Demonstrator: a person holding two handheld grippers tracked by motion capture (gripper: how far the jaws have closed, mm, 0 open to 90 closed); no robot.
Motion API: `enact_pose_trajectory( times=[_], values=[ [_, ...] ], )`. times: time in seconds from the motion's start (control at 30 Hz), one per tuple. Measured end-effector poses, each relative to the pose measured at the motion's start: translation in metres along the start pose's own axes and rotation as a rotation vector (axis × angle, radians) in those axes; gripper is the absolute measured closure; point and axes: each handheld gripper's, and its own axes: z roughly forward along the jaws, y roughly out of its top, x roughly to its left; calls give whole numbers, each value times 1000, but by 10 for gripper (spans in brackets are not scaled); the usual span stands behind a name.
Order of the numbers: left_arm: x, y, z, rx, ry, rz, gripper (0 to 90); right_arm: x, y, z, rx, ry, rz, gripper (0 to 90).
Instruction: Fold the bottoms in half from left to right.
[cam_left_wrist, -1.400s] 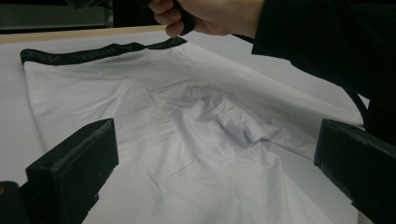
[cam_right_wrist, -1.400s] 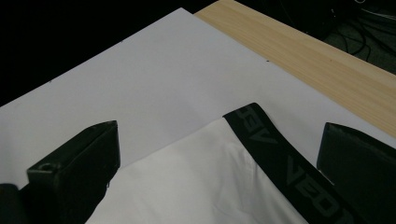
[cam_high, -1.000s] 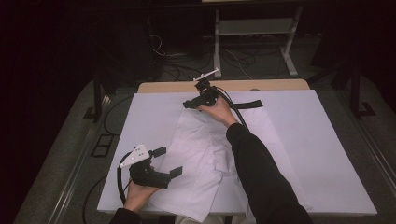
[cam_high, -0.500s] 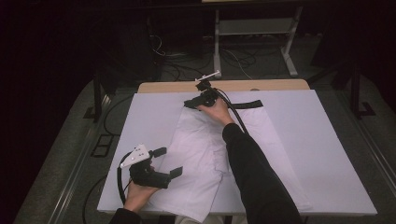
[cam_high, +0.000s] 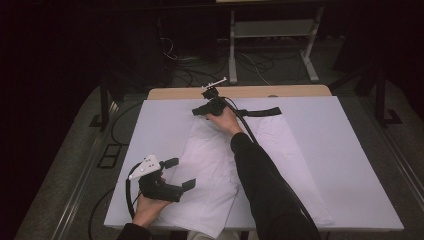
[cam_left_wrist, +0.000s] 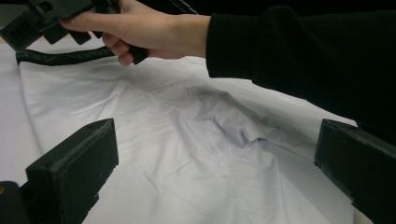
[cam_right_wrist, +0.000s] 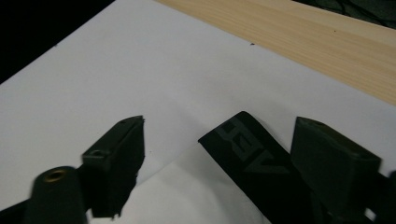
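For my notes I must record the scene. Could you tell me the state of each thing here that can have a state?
White garment: lying flat on the table, wrinkled, not folded.
Black waistband: flat at the garment's far edge, its end between the right jaws, not yet pinched.
Right gripper: low at the waistband end; its jaws have just been closing.
Left gripper: open, over the garment's near part, holding nothing.

White garment with a black waistband, spread flat on the table.

The garment (cam_high: 220, 165) is pale, lightly creased cloth lying lengthwise, its near end hanging a little over the table's front edge. Its black waistband (cam_high: 257, 111) lies at the far end, a flat strip with faint lettering, its left end slightly raised from the white sheet.
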Motion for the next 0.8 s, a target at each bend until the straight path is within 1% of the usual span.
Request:
enact_pose_trajectory(
  times=[0.07,0.1,0.13,0.17,0.2,0.23,0.3,0.33,0.37,0.5,0.57,0.6,0.67,0.7,0.73,0.8],
  values=[
    [0,0,0,0,1,0,0,1,0,2,8,-2,-3,211],
    [0,0,0,-1,1,0,0,3,0,4,15,-12,-6,245],
    [0,0,0,-1,1,0,0,7,1,8,24,-35,-13,281],
    [0,0,0,-1,1,0,0,8,1,9,28,-40,-10,300],
    [0,0,0,-1,1,0,0,8,1,9,28,-40,-10,300],
    [0,0,-1,-2,0,0,0,11,1,13,36,-67,-17,338],
    [0,0,0,0,-2,1,0,13,1,15,45,-84,-20,353],
    [0,0,0,0,-2,1,0,13,1,15,45,-84,-20,353],
    [-1,0,0,0,-2,1,0,14,1,18,50,-103,-19,369],
    [-1,0,-1,-1,-3,2,0,15,1,21,52,-121,-18,388],
    [0,0,-1,-2,-1,1,0,16,1,23,55,-138,-19,400],
    [0,0,-1,-2,0,1,0,18,1,24,52,-158,-20,423],
    [0,0,-1,-3,0,1,0,19,0,26,59,-175,-17,439],
    [0,0,-1,-2,-1,1,0,19,0,26,59,-175,-17,439],
    [0,0,-1,-1,-1,3,0,21,0,27,57,-193,-17,469],
    [-1,0,-1,-2,-1,3,0,21,1,28,59,-211,-14,497]
  ],
)
